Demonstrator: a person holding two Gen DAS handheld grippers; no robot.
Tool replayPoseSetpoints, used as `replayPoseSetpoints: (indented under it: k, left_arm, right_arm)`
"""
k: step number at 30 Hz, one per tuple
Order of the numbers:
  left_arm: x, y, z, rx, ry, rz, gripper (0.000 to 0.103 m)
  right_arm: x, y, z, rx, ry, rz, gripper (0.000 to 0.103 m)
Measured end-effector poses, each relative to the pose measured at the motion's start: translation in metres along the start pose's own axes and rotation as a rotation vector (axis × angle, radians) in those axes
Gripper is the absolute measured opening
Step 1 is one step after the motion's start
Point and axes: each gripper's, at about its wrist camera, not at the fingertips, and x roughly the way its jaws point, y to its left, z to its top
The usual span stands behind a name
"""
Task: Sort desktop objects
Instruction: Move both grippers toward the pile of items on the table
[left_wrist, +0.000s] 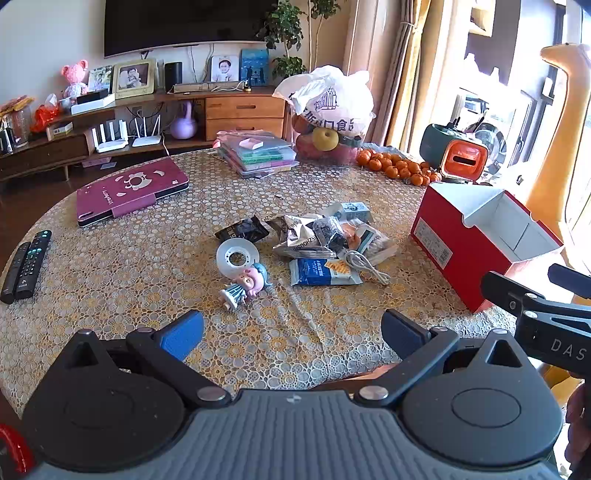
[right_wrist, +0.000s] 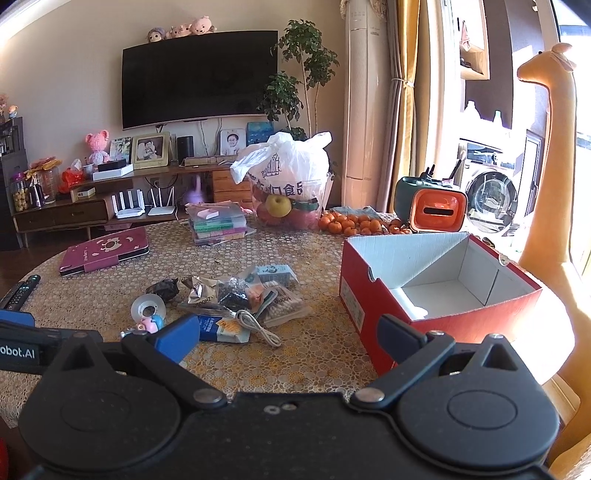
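A heap of small items lies mid-table: snack packets (left_wrist: 306, 240) (right_wrist: 221, 295), a blue cracker pack (left_wrist: 321, 272), a white cable (left_wrist: 365, 264) (right_wrist: 256, 326), a tape roll (left_wrist: 236, 256) (right_wrist: 147, 306) and a small doll (left_wrist: 245, 284) (right_wrist: 149, 325). To the right stands an open red box (left_wrist: 480, 236) (right_wrist: 436, 291), white inside. My left gripper (left_wrist: 291, 334) hovers open in front of the heap, holding nothing. My right gripper (right_wrist: 288, 338) is open too, between the heap and the box, and it shows in the left wrist view (left_wrist: 535, 280) beside the box.
A maroon tablet case (left_wrist: 131, 192) and two remotes (left_wrist: 24, 266) lie at the left. At the back are stacked plastic cases (left_wrist: 258, 153), a fruit bag (left_wrist: 328, 110), tangerines (left_wrist: 395, 166) and an orange-green container (left_wrist: 458, 155). The table's lace cloth (left_wrist: 147, 295) is bare near me.
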Motion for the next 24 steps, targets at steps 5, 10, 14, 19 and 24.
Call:
replayPoseSetpoints:
  k: [5, 10, 14, 19, 24]
  left_arm:
    - [0.003, 0.001, 0.000, 0.022, -0.015, -0.001, 0.103]
    - [0.010, 0.005, 0.001, 0.033, -0.033, -0.006, 0.103]
    - [0.019, 0.006, 0.005, 0.067, -0.068, -0.008, 0.103]
    - [0.039, 0.011, 0.010, 0.091, -0.090, 0.009, 0.103]
    - [0.065, 0.022, 0.012, 0.087, -0.089, 0.009, 0.103]
  right_arm:
    - [0.000, 0.001, 0.002, -0.007, -0.018, 0.015, 0.101]
    - [0.003, 0.001, 0.002, -0.020, -0.026, 0.032, 0.101]
    - [0.012, 0.002, 0.001, -0.049, -0.042, 0.056, 0.102]
    - [0.031, 0.002, 0.000, -0.082, -0.055, 0.085, 0.102]
    - [0.053, 0.005, -0.002, -0.120, -0.056, 0.114, 0.101]
